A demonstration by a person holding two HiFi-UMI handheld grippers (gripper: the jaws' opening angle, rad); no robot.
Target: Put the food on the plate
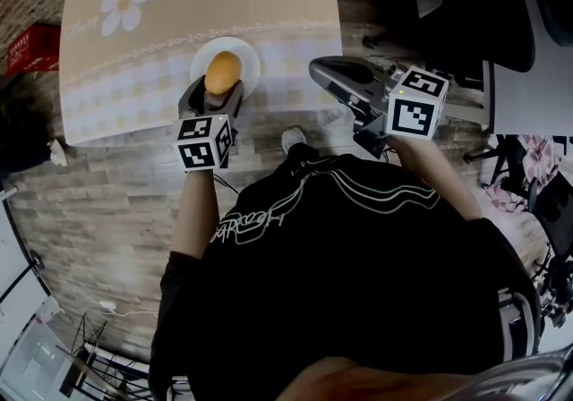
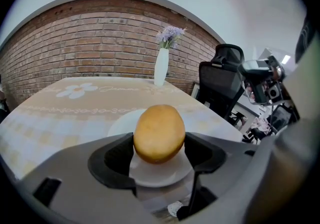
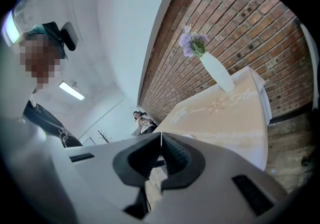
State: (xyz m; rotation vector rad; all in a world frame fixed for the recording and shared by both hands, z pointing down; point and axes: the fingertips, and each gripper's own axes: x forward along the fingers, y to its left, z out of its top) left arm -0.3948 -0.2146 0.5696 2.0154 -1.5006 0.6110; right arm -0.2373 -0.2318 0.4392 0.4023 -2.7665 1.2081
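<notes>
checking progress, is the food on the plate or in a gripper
Held: left gripper shut on the food, over the plate.

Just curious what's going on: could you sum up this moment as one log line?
left gripper: shut on food | food: held over plate | right gripper: shut, empty

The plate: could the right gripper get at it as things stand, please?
Probably only its rim: the left gripper holds the food directly over the plate, and the right gripper has its jaws shut.
</notes>
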